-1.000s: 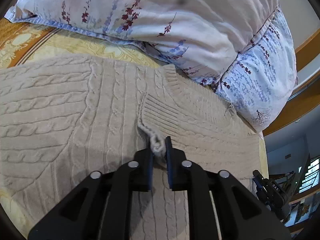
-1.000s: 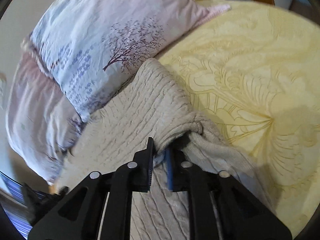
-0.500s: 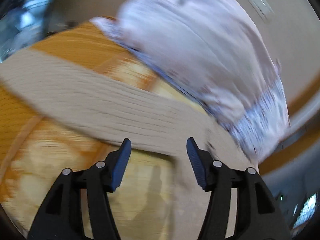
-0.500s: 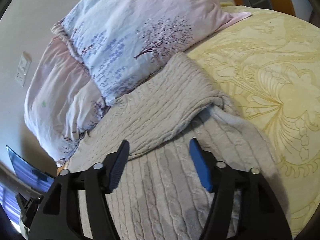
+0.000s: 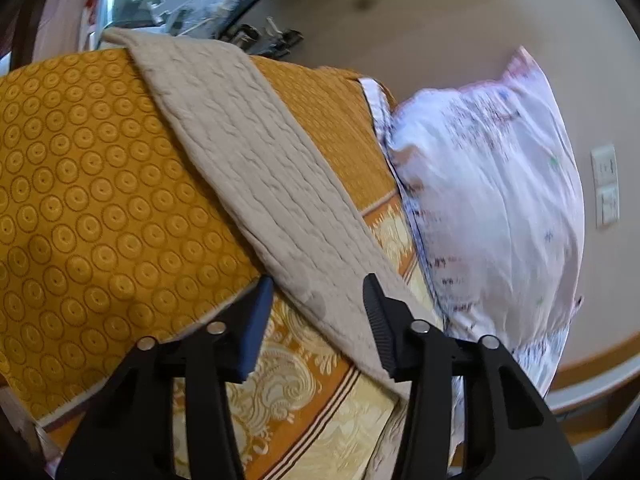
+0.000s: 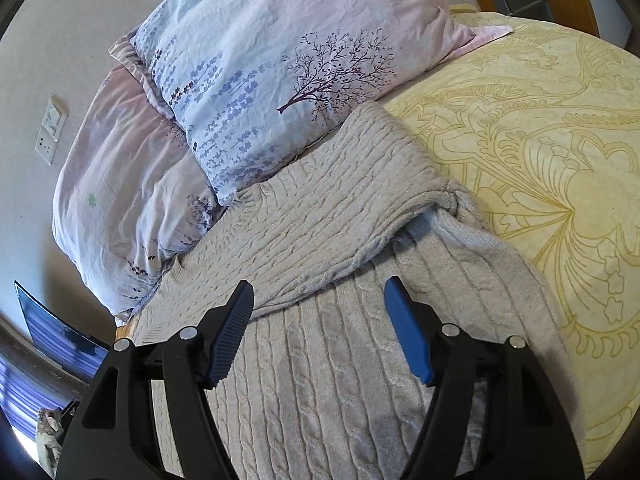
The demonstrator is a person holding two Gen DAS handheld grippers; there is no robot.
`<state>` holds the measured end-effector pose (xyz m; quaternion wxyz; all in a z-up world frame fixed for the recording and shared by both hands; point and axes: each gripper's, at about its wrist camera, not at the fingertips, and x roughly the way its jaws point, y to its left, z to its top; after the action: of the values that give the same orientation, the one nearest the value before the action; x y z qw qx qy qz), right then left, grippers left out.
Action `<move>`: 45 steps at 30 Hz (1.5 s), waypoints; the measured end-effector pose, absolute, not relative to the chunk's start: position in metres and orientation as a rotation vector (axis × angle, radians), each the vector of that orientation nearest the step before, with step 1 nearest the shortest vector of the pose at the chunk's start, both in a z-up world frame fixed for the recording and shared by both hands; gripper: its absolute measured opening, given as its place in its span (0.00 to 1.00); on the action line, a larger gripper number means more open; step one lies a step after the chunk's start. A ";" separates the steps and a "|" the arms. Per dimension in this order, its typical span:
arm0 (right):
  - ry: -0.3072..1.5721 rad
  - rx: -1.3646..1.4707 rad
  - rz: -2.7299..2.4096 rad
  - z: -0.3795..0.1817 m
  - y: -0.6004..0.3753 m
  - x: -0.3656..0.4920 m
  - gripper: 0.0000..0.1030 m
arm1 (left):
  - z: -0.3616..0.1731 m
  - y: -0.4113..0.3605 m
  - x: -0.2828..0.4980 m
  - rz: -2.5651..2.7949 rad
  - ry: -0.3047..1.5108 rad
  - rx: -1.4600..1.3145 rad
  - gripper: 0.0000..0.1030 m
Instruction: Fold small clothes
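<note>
A beige cable-knit sweater (image 6: 340, 352) lies on the yellow bedspread (image 6: 552, 152). One sleeve (image 6: 340, 216) is folded across its body. My right gripper (image 6: 320, 304) is open and empty, just above the folded sleeve's lower edge. In the left wrist view the other sleeve (image 5: 256, 172) stretches flat across the orange patterned bedspread (image 5: 80, 200) toward the bed's far edge. My left gripper (image 5: 318, 300) is open and empty, its jaws either side of the sleeve near the shoulder end.
Two floral pillows (image 6: 280, 60) lie against the wall right behind the sweater; one shows in the left wrist view (image 5: 492, 208). Wall sockets (image 5: 606, 188) are on the wall. Cluttered equipment (image 5: 256, 36) stands beyond the bed's far edge.
Both grippers opened and let go of the sweater. The right one backed off from the folded sleeve. The left one swung left to the other, outstretched sleeve.
</note>
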<state>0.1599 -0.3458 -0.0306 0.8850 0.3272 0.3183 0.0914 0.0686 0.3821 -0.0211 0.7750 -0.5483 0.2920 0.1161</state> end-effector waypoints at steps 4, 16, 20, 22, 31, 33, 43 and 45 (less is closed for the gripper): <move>0.660 0.681 0.193 -0.030 -0.345 0.159 0.68 | -0.025 0.397 0.071 0.281 0.602 -1.240 0.39; 0.653 0.688 0.224 -0.031 -0.344 0.159 0.69 | 0.016 0.396 0.088 0.238 0.549 -1.162 0.05; 0.644 0.700 0.236 -0.031 -0.345 0.158 0.69 | 0.057 0.365 0.111 0.116 0.500 -1.084 0.05; 0.640 0.706 0.242 -0.031 -0.346 0.158 0.69 | 0.075 0.338 0.126 0.046 0.483 -1.038 0.05; 0.630 0.716 0.255 -0.032 -0.346 0.157 0.69 | 0.093 0.156 0.191 -0.355 0.597 -0.824 0.05; 0.629 0.717 0.257 -0.031 -0.346 0.157 0.69 | 0.080 0.112 0.200 -0.418 0.666 -0.775 0.05; 0.711 0.590 0.369 -0.002 -0.324 0.154 0.69 | 0.023 0.034 0.200 -0.513 0.933 -0.614 0.37; 0.698 0.508 0.435 0.019 -0.307 0.155 0.69 | 0.034 0.056 0.185 -0.505 0.877 -0.613 0.41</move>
<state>0.1548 -0.3070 0.0186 0.8853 0.2445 0.3357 0.2091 0.1847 0.0560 0.0345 0.8300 -0.2891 0.4134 -0.2379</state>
